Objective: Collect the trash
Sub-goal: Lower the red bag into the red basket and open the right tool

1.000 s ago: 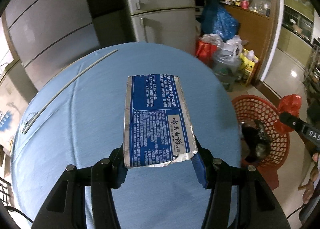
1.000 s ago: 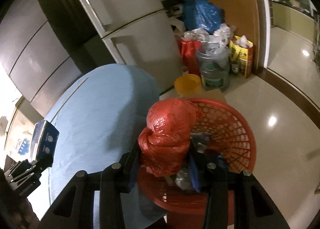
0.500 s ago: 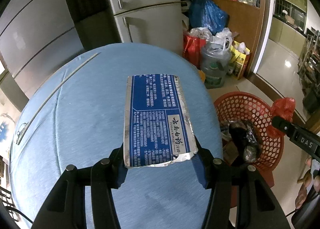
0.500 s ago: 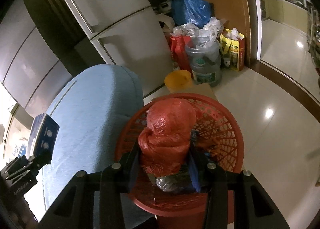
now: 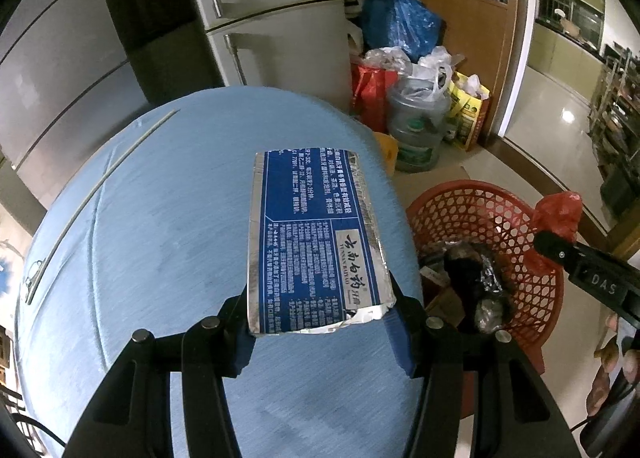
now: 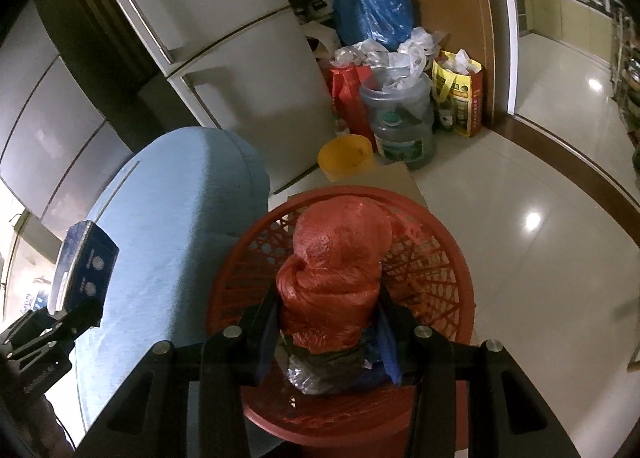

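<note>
So right now I'm carrying two bits of trash at once. The left gripper (image 5: 320,322) is pinching a flattened blue toothpaste box (image 5: 316,234) by its torn silver end, jaws clamped on either side of it, and I'm holding it out over the blue tabletop (image 5: 160,218), not over the bin yet. From the right wrist camera you can see the same box (image 6: 84,262) sticking up off to the left, well apart from the basket.

The right gripper (image 6: 328,322) is squeezing a knotted red plastic bag (image 6: 336,258), jaws pressed into its sides, and I'm hanging it pretty much straight above the red plastic basket (image 6: 432,270), which is sitting on the floor just beside the table. In the left view that bag (image 5: 558,214) is poking out over the basket's (image 5: 480,202) far rim.

Progress-wise: I'd say we're past halfway, going by what's showing. There's already stuff in the basket, a dark crumpled wrapper (image 5: 476,278) and something foil-ish, hard to tell exactly what. The tabletop is looking clear of trash in what I can see of it, apart from a thin white strip (image 5: 100,186) that looks like part of the table.

What's left, as I'm reading it: let the red bag go into the basket, then swing the box over and drop that too.
</note>
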Tool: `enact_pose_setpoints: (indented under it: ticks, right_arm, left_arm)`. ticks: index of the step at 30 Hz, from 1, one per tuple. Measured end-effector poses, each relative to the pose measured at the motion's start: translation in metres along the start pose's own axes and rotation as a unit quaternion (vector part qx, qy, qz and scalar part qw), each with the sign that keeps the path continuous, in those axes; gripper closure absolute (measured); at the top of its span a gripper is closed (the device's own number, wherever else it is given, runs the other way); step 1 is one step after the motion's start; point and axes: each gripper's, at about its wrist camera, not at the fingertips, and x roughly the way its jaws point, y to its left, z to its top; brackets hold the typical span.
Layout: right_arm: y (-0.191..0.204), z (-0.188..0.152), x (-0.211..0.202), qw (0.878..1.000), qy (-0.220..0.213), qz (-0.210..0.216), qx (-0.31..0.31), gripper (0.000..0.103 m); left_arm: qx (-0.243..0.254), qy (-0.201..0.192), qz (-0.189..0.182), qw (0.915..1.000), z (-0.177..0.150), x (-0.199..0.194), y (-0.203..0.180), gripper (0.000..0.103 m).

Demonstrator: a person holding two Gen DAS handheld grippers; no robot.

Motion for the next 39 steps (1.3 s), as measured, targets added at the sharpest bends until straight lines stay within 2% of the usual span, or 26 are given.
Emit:
enact_pose_setpoints:
  ticks: [12,15,20,39]
  right_arm:
    - [-0.005,0.005,0.012,1.000,0.012,-0.014,-0.006,0.057]
    - [-0.007,0.007,0.020,0.999,0.027,-0.021,-0.005,0.055]
    - [-0.014,0.009,0.030,0.998,0.049,-0.045,0.000,0.036]
    - [-0.034,-0.002,-0.003,0.997,0.020,-0.049,0.050,0.035]
  left_arm:
    - [0.011,0.000,-0.014,0.9998,0.006,0.004,-0.014,0.046]
    - [0.011,0.000,-0.017,0.9998,0.006,0.005,-0.015,0.046]
    - [0.017,-0.001,-0.024,0.9996,0.009,0.005,-0.020,0.046]
    - [0.053,0.009,-0.066,0.9964,0.018,0.018,-0.058,0.046]
